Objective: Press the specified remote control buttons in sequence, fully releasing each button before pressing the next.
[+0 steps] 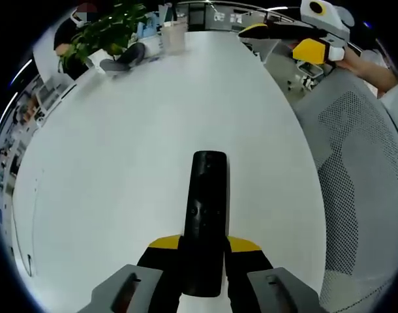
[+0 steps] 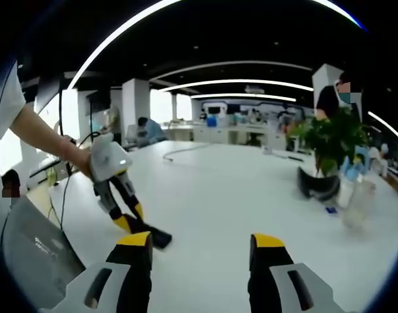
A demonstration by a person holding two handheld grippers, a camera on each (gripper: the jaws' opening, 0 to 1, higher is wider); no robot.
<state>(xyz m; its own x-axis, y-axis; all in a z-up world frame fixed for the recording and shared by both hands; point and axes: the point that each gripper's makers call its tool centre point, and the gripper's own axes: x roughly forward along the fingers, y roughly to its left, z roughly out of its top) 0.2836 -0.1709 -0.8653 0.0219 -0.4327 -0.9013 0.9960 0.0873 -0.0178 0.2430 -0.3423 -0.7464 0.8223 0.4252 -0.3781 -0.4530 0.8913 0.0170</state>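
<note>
Left gripper, seen in the left gripper view, pinches a slim black plastic remote control between its yellow-tipped black jaws, the remote pointing forward over the broad white table. Beside it stands a grey mesh chair. In the right gripper view, the right gripper hovers above that table with jaws spread apart, empty; the left gripper holds the remote at the table surface.
</note>
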